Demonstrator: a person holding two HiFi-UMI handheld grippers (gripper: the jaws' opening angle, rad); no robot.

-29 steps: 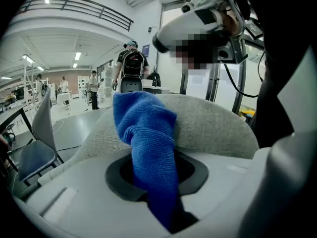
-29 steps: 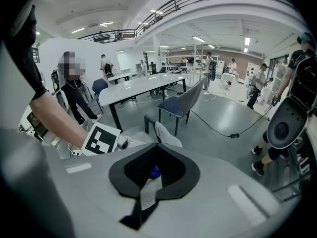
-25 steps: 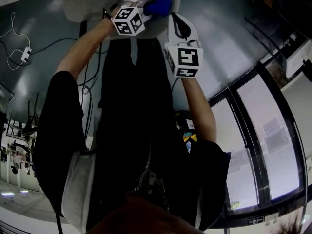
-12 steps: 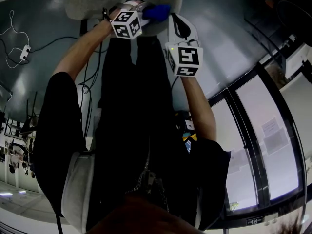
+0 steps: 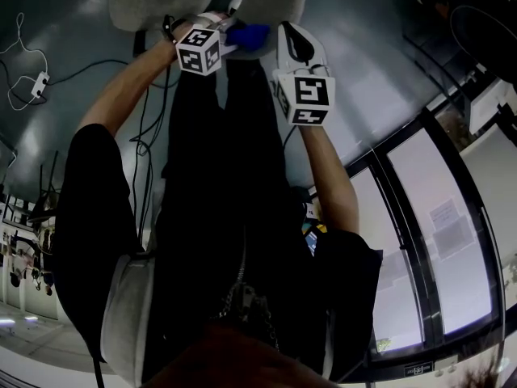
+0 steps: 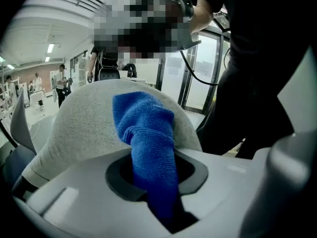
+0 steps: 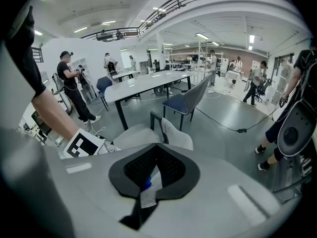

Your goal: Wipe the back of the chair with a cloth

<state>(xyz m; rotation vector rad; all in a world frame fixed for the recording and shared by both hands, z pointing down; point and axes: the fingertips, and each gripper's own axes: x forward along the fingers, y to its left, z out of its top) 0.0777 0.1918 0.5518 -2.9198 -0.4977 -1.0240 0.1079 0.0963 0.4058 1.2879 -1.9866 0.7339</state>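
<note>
The blue cloth [image 6: 146,133] is draped over the top edge of the grey chair back [image 6: 79,133], bunched up and touching the fabric. Its lower end runs straight down into the left tongs [image 6: 153,182], which are clamped tight on it. In the head view the cloth pokes out just past the left tongs' marker cube [image 5: 199,49], right up against the chair back. The right tongs [image 7: 147,185] sit just beside the cloth, on the far side from the left ones. Their black pads are nearly together, and in the narrow slit between them there's a small white tag and a sliver of the same blue, so they look pinched on a corner of the cloth. Both of the person's arms reach out toward the chair back. Around the chair back is grey floor [image 5: 380,71], with a thin cable running to a white plug block [image 5: 40,87] off to its left and big glass panels [image 5: 452,241] well away to its right. Beyond the chair back in the right gripper view there's a blue chair [image 7: 183,103] and a few people standing further off.
</note>
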